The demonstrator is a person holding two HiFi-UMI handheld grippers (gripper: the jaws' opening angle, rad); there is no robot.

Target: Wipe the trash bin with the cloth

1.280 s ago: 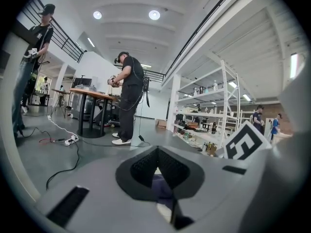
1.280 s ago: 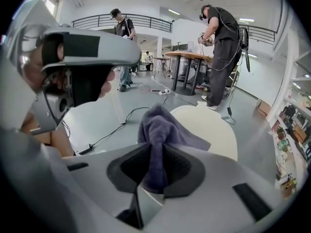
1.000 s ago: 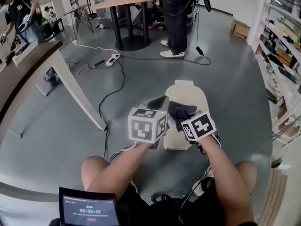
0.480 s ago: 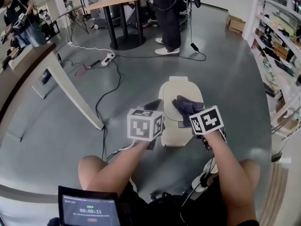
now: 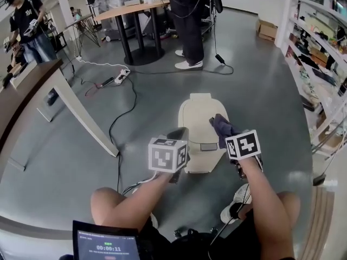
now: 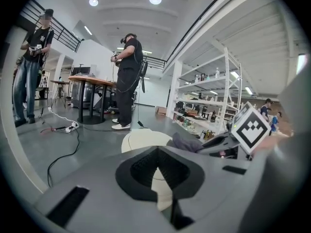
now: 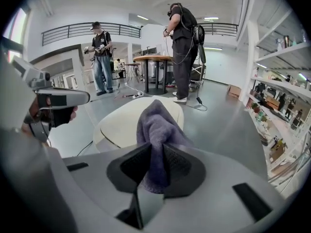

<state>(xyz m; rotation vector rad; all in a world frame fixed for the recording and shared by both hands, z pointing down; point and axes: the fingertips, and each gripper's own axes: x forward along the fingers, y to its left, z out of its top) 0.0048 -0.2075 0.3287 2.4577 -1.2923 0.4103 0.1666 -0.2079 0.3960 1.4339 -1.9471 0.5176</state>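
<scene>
Nearest, a tablet shows a timer reading 00:00:11. The left gripper, with its jaws closed together on nothing, sits at the left edge of the cream trash bin. The right gripper is clamped on the purple cloth, which lies on the right side of the bin's lid. Both cubes carry black-and-white square codes, no lettering. Beyond, a power strip lies on the floor.

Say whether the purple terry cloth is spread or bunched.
Bunched: the purple terry cloth rises as a crumpled wad, pinched in the right gripper.
</scene>
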